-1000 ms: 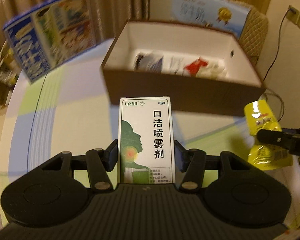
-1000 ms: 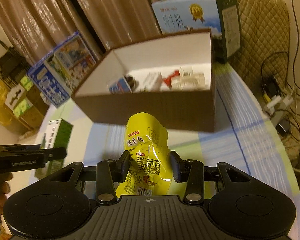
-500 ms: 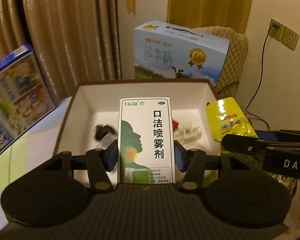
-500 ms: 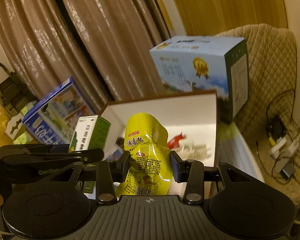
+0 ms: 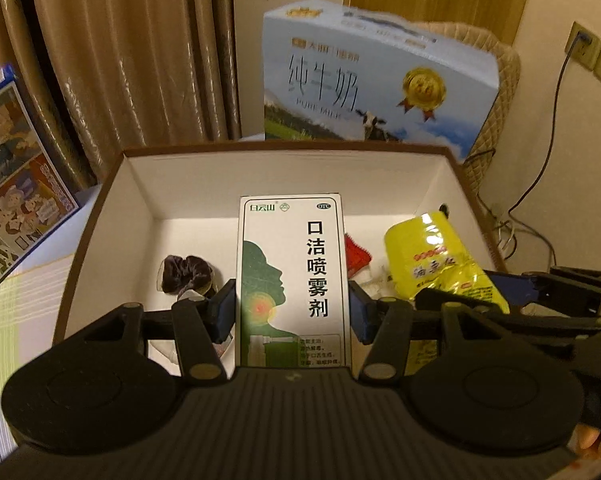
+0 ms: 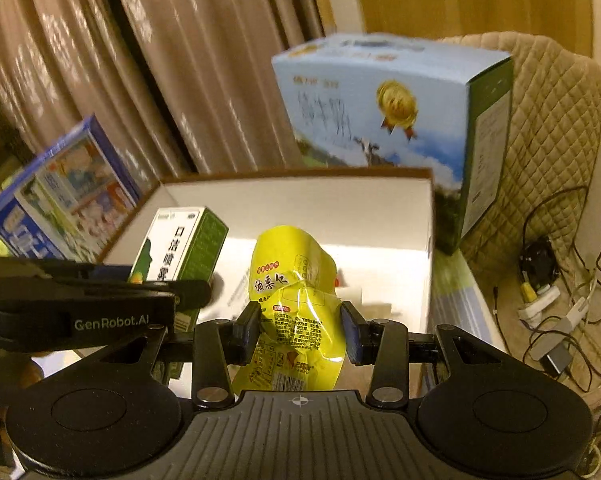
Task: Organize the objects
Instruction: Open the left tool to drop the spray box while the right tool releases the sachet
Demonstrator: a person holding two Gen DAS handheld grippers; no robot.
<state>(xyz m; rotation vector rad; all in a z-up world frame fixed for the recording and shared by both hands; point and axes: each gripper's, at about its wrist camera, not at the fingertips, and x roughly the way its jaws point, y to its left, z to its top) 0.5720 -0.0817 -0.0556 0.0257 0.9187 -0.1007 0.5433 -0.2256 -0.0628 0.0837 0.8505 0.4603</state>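
My left gripper [image 5: 292, 312] is shut on a white and green spray box [image 5: 293, 280], held upright over the open brown storage box [image 5: 260, 176] with white inner walls. My right gripper [image 6: 300, 332] is shut on a yellow snack pouch [image 6: 296, 312], also over that storage box [image 6: 300, 200]. From the left wrist the pouch [image 5: 440, 264] and the right gripper's fingers [image 5: 512, 284] show at the right. From the right wrist the spray box [image 6: 180, 248] and the left gripper's body [image 6: 80, 312] show at the left. Inside the storage box lie a dark scrunchie [image 5: 186, 278], a red packet [image 5: 356, 254] and white items.
A pale blue milk carton [image 5: 372, 80] stands behind the storage box, against a quilted chair back [image 6: 548, 140]. A blue picture box [image 5: 12, 184] leans at the left by the curtains [image 5: 120, 52]. Cables and a power strip [image 6: 540, 300] lie on the floor at the right.
Both grippers have moved forward from in front of the storage box to over its opening, each still holding its item. The storage box now fills the lower middle of both views.
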